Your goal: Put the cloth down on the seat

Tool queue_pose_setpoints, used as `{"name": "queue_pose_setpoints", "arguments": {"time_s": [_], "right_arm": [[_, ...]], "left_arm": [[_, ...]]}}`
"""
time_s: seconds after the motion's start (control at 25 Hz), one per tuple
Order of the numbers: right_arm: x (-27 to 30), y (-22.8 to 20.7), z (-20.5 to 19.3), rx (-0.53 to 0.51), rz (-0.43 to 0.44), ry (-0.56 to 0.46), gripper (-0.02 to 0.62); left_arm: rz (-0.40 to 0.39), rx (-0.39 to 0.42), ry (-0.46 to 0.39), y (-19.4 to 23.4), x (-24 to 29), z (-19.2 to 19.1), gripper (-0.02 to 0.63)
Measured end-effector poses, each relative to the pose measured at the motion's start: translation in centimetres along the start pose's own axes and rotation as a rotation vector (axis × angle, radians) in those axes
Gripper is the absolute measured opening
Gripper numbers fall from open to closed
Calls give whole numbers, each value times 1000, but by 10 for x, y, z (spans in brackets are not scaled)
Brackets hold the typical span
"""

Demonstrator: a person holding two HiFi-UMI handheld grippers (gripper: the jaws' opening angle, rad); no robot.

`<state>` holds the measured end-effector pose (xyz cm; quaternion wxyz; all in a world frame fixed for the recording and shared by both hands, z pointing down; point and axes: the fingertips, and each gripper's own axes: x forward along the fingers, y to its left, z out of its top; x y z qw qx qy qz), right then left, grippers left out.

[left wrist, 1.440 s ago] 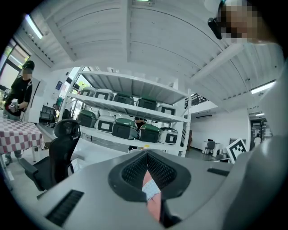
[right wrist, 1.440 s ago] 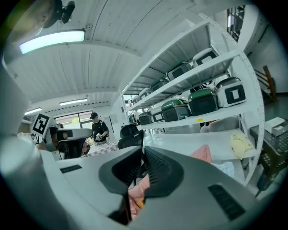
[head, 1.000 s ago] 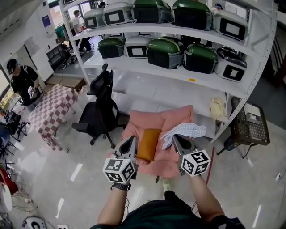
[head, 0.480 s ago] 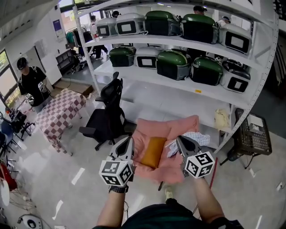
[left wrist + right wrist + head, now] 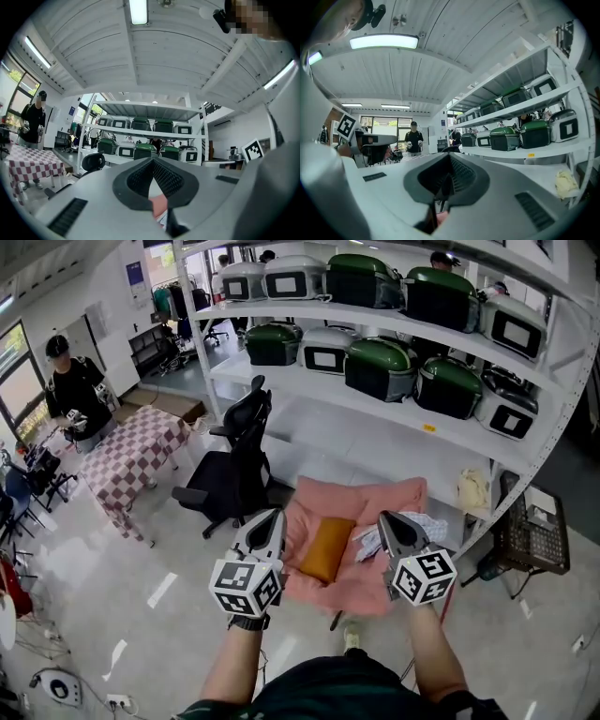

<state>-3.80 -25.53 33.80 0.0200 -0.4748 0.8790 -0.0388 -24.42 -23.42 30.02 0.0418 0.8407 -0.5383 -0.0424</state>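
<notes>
A white, blue-checked cloth (image 5: 417, 523) lies crumpled on the right side of a pink-covered seat (image 5: 361, 582), next to an orange cushion (image 5: 326, 549). My left gripper (image 5: 272, 517) is held level in front of the seat's left part, its jaws shut with nothing in them. To the right, my right gripper (image 5: 385, 519) hovers just left of the cloth, shut and empty, not touching it. In the left gripper view the jaws (image 5: 153, 161) meet at the tip and a strip of the pink seat (image 5: 159, 206) shows below them. The right gripper view shows closed jaws (image 5: 449, 157) too.
A black office chair (image 5: 230, 470) stands left of the seat. Behind it rises a white shelf (image 5: 375, 409) with several green and white appliances. A chequered table (image 5: 131, 451) and a person (image 5: 70, 395) are at the far left. A black basket (image 5: 530, 531) stands at the right.
Both grippers have risen together, away from the seat. The checked cloth stays lying on the pink seat. The head view has tilted up towards the shelf.
</notes>
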Motion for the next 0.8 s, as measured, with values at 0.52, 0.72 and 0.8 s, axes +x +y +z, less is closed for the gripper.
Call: {"name": "queue_pose_setpoints", "arguments": {"time_s": [0.52, 0.72, 0.8], "right_arm": [[6, 0, -6, 1, -3, 6, 5], [8, 0, -8, 3, -3, 13, 5], [8, 0, -9, 4, -3, 14, 5]], "left_arm": [[21, 4, -8, 11, -1, -3, 6], [21, 4, -5, 13, 1, -3, 6], [19, 5, -5, 12, 1, -3, 6]]}}
